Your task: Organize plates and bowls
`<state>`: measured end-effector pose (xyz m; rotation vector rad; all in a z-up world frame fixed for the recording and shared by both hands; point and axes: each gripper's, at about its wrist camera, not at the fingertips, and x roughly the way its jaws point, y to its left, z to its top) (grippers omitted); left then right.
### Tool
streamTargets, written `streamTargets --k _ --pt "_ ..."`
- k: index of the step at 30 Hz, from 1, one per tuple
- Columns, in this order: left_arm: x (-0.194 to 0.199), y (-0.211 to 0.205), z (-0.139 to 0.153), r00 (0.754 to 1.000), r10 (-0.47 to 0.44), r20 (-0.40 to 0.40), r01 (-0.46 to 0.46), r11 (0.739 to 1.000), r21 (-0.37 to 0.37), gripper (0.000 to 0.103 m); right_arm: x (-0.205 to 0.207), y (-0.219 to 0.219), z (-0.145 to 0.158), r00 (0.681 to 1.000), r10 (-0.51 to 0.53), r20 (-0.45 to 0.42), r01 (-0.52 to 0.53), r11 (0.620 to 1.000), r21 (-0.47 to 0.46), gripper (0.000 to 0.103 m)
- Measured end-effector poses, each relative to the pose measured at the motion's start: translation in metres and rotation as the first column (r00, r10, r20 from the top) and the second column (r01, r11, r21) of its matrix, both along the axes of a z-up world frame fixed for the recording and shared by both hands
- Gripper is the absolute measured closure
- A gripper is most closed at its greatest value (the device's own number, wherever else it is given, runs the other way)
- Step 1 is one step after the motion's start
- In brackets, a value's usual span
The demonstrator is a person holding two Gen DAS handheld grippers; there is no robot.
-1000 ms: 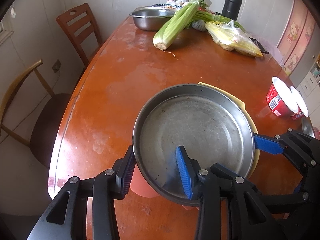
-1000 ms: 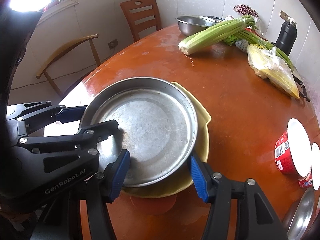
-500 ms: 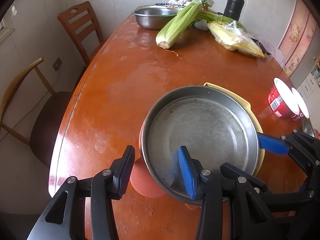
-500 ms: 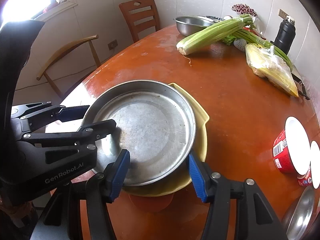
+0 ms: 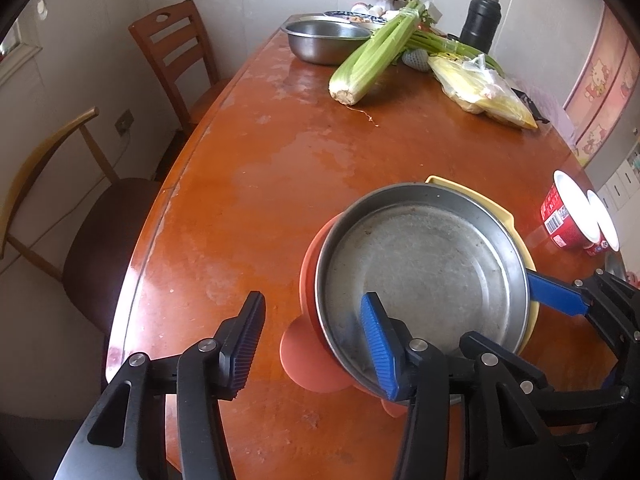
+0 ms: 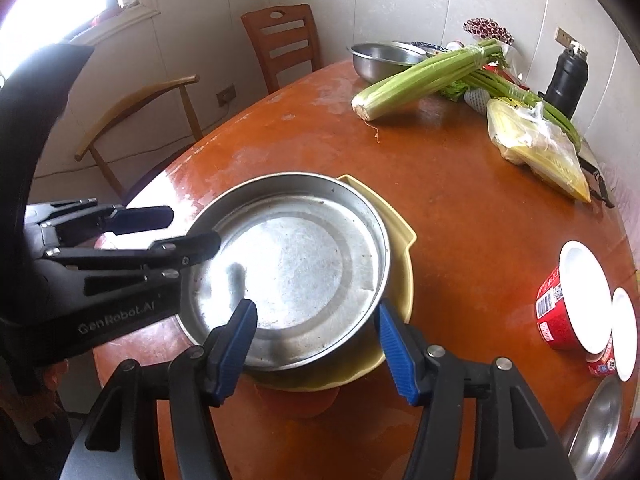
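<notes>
Three dishes stacked near my table (image 5: 280,152) edge; left gripper (image 5: 312,334) opening off the steel plate (image 5: 424,268), right gripper (image 6: 316,340) straddling, unclamped; far bowl (image 5: 328,40) left.

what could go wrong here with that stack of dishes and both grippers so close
1. The left gripper has just been opening, with the metal pan rim between its fingers but the pads apart; pulling away could snag and drag the pan.
2. The pan sits off-centre on the yellow plate and orange dish, so a nudge may slide it.
3. The right gripper straddles the stack's near edge beside the left one; the grippers could collide.
</notes>
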<state>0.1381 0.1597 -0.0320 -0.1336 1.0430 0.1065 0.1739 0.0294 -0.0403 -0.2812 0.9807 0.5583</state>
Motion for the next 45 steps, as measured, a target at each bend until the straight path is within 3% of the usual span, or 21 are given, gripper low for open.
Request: streamTargets --k 27,31,35,45 --pt "-0.011 0.003 0.003 1.000 0.031 -0.005 -0.031 0.999 -0.015 0.051 0.013 -0.033 0.014 0.996 -0.093 0.017 0.091 0.993 0.072 0.038" --pt "-0.018 0.014 0.005 0.998 0.064 0.002 -0.063 0.996 -0.062 0.051 0.016 -0.041 0.012 0.994 -0.111 0.002 0.110 0.990 0.082 0.038" --pt "-0.017 0.024 0.000 0.997 0.077 -0.013 -0.078 0.984 -0.162 0.048 0.021 -0.044 0.008 0.992 -0.123 -0.031 0.126 0.987 0.095 0.038" --pt "0.001 0.018 -0.025 0.994 0.068 -0.083 -0.086 0.970 -0.229 0.047 0.027 -0.035 -0.009 0.992 -0.089 -0.090 0.097 0.992 0.082 0.038"
